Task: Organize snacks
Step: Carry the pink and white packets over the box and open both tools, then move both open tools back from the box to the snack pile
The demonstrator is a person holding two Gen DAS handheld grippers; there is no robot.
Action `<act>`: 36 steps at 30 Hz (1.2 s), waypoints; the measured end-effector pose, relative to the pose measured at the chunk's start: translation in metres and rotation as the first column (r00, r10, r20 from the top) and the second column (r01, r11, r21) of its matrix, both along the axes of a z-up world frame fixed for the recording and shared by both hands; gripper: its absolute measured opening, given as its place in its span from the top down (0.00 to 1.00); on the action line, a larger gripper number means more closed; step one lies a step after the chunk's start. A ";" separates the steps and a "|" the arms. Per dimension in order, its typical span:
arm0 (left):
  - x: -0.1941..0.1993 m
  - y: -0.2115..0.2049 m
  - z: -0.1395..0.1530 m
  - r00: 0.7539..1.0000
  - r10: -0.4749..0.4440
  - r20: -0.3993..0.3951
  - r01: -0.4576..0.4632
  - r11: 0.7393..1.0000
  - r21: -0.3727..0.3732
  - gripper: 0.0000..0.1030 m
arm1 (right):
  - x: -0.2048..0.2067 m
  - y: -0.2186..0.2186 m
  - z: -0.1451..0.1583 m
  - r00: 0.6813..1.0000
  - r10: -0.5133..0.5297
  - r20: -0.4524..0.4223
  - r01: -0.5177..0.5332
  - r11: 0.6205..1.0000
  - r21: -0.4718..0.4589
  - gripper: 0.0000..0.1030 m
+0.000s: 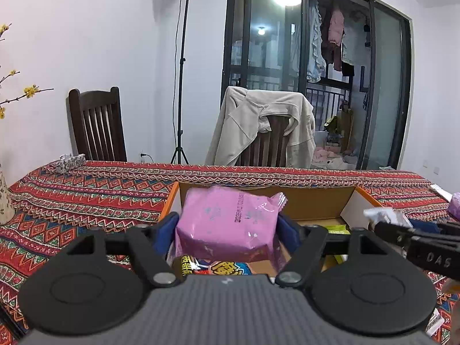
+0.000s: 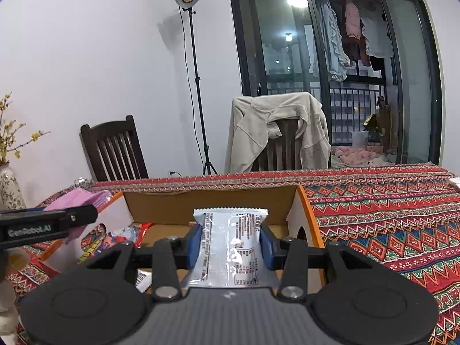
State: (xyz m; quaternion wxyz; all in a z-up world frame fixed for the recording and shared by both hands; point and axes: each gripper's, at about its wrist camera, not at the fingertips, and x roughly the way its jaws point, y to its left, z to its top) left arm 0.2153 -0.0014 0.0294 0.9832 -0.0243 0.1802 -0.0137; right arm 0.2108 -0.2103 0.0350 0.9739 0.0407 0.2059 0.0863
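Over the cardboard box (image 1: 325, 198), each claw clamps a packet, pink (image 1: 230, 224) left, silver (image 2: 230, 247) right, hiding snacks beneath.

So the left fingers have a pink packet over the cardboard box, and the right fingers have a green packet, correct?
Not quite: the packet between the right fingers is silver-white, as the right wrist view shows. The pink packet over the cardboard box is right.

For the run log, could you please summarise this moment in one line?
left gripper: around pink packet | right gripper: holds white packet | both over cardboard box
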 end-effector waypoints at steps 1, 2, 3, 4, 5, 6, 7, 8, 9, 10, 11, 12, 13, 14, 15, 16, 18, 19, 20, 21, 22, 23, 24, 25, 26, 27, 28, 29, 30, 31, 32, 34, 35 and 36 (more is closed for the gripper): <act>-0.001 0.001 0.001 1.000 0.002 0.009 -0.002 1.000 -0.007 0.06 | 0.000 0.000 -0.001 1.000 -0.009 -0.006 0.009 1.000 -0.005 0.53; -0.004 0.004 0.002 1.000 0.013 0.029 -0.012 1.000 -0.017 0.00 | 0.000 0.000 -0.001 1.000 -0.014 -0.010 0.014 1.000 -0.006 0.37; -0.006 0.005 0.004 0.999 0.023 0.044 -0.022 1.000 -0.020 0.00 | 0.000 -0.001 -0.002 1.000 -0.026 -0.013 0.026 1.000 -0.002 0.26; -0.006 0.006 0.006 0.999 0.027 0.046 -0.026 0.999 -0.019 0.00 | 0.000 -0.002 -0.002 0.999 -0.036 -0.012 0.036 0.999 0.000 0.05; -0.007 0.006 0.006 0.999 0.030 0.044 -0.029 0.999 -0.022 0.00 | -0.001 -0.003 -0.001 0.999 -0.048 -0.010 0.048 0.999 0.000 0.00; -0.006 0.006 0.006 0.999 0.034 0.039 -0.033 0.999 -0.026 0.00 | -0.001 -0.003 -0.001 0.999 -0.051 -0.010 0.051 0.999 0.001 0.00; -0.005 0.007 0.006 0.999 0.037 0.028 -0.036 0.999 -0.028 0.00 | -0.001 -0.004 -0.002 0.999 -0.050 -0.014 0.050 0.999 0.002 0.00; -0.004 0.007 0.006 0.999 0.039 0.017 -0.038 0.999 -0.030 0.00 | -0.001 -0.004 -0.002 0.999 -0.048 -0.017 0.048 0.999 0.003 0.00; -0.005 0.007 0.006 0.999 0.041 0.011 -0.041 0.999 -0.033 0.00 | -0.002 -0.004 -0.002 0.999 -0.047 -0.020 0.047 0.999 0.001 0.00; -0.004 0.007 0.007 0.999 0.043 0.007 -0.042 0.998 -0.036 0.00 | -0.002 -0.004 -0.001 0.999 -0.048 -0.021 0.048 0.999 -0.001 0.00; -0.004 0.007 0.007 0.999 0.043 0.006 -0.043 0.998 -0.037 0.00 | -0.003 -0.004 -0.001 0.999 -0.048 -0.020 0.048 0.999 -0.003 0.00; -0.005 0.007 0.008 0.999 0.044 0.004 -0.044 0.998 -0.038 0.00 | -0.004 -0.004 0.000 0.999 -0.048 -0.018 0.048 0.999 -0.002 0.00; -0.006 0.006 0.008 0.999 0.044 0.003 -0.044 0.998 -0.037 0.00 | -0.004 -0.004 0.001 0.999 -0.048 -0.016 0.048 0.999 -0.002 0.00; -0.005 0.006 0.008 0.999 0.042 0.001 -0.042 0.998 -0.036 0.00 | -0.004 -0.004 0.001 0.999 -0.048 -0.016 0.048 0.999 -0.002 0.00; -0.005 0.006 0.008 0.999 0.041 0.001 -0.041 0.999 -0.035 0.00 | -0.004 -0.005 0.001 0.999 -0.050 -0.017 0.050 0.999 -0.003 0.00; -0.005 0.005 0.008 0.999 0.041 0.000 -0.041 0.999 -0.034 0.00 | -0.004 -0.004 0.001 0.999 -0.052 -0.018 0.052 0.999 -0.004 0.00; -0.006 0.004 0.008 0.999 0.038 -0.002 -0.038 0.999 -0.035 0.00 | -0.004 -0.004 0.001 0.998 -0.056 -0.023 0.056 0.998 -0.005 0.00; -0.006 0.004 0.007 0.999 0.035 -0.004 -0.035 0.999 -0.034 0.00 | -0.004 -0.004 0.001 0.998 -0.058 -0.025 0.058 0.998 -0.005 0.00; -0.006 0.003 0.007 0.999 0.033 -0.006 -0.033 0.999 -0.033 0.00 | -0.004 -0.005 0.002 0.998 -0.061 -0.027 0.061 0.998 -0.005 0.00; -0.006 0.002 0.006 0.999 0.032 -0.008 -0.032 0.999 -0.032 0.00 | -0.004 -0.005 0.002 0.998 -0.062 -0.027 0.062 0.998 -0.005 0.00; -0.005 0.002 0.006 0.999 0.031 -0.009 -0.031 0.999 -0.031 0.00 | -0.004 -0.005 0.003 0.998 -0.062 -0.027 0.062 0.998 -0.005 0.00; -0.005 0.002 0.006 0.999 0.030 -0.011 -0.031 0.999 -0.030 0.00 | -0.005 -0.005 0.004 0.998 -0.063 -0.026 0.063 0.998 -0.006 0.00; -0.005 0.002 0.005 0.999 0.032 -0.012 -0.032 0.999 -0.028 0.00 | -0.006 -0.005 0.004 0.998 -0.063 -0.024 0.063 0.998 -0.006 0.00; -0.005 0.001 0.005 0.999 0.032 -0.013 -0.032 0.999 -0.028 0.00 | -0.007 -0.004 0.005 0.998 -0.062 -0.021 0.062 0.998 -0.006 0.00; -0.004 0.001 0.005 0.999 0.031 -0.014 -0.032 0.999 -0.028 0.00 | -0.007 -0.004 0.006 0.998 -0.061 -0.017 0.061 0.998 -0.007 0.00; -0.005 0.000 0.005 0.999 0.031 -0.014 -0.031 0.999 -0.027 0.00 | -0.008 -0.004 0.006 0.998 -0.059 -0.014 0.059 0.998 -0.008 0.00; -0.006 -0.001 0.005 0.999 0.030 -0.013 -0.030 0.999 -0.025 0.00 | -0.008 -0.003 0.006 0.998 -0.057 -0.012 0.057 0.998 -0.009 0.00; -0.007 -0.002 0.005 1.000 0.028 -0.012 -0.028 0.999 -0.021 0.00 | -0.009 -0.003 0.007 0.998 -0.056 -0.011 0.056 0.998 -0.011 0.00; -0.007 -0.003 0.005 1.000 0.028 -0.011 -0.028 0.999 -0.018 0.00 | -0.009 -0.002 0.007 0.998 -0.055 -0.009 0.055 0.998 -0.013 0.00; -0.008 -0.003 0.005 1.000 0.028 -0.009 -0.028 1.000 -0.014 0.00 | -0.010 -0.002 0.008 0.998 -0.055 -0.005 0.055 0.998 -0.014 0.00; -0.008 -0.004 0.005 1.000 0.030 -0.008 -0.030 1.000 -0.010 0.00 | -0.011 -0.002 0.009 0.998 -0.055 -0.001 0.055 0.998 -0.013 0.00; -0.008 -0.005 0.007 0.999 0.036 -0.006 -0.036 0.999 -0.003 0.00 | -0.015 -0.003 0.012 0.998 -0.054 0.015 0.054 0.999 -0.006 0.00; -0.009 -0.005 0.010 0.999 0.040 -0.004 -0.040 0.999 -0.004 0.00 | -0.017 -0.004 0.014 0.998 -0.052 0.028 0.052 0.999 0.000 0.00; -0.009 -0.004 0.013 0.999 0.042 -0.003 -0.042 0.999 -0.010 0.00 | -0.020 -0.005 0.018 0.998 -0.047 0.045 0.047 0.999 0.007 0.00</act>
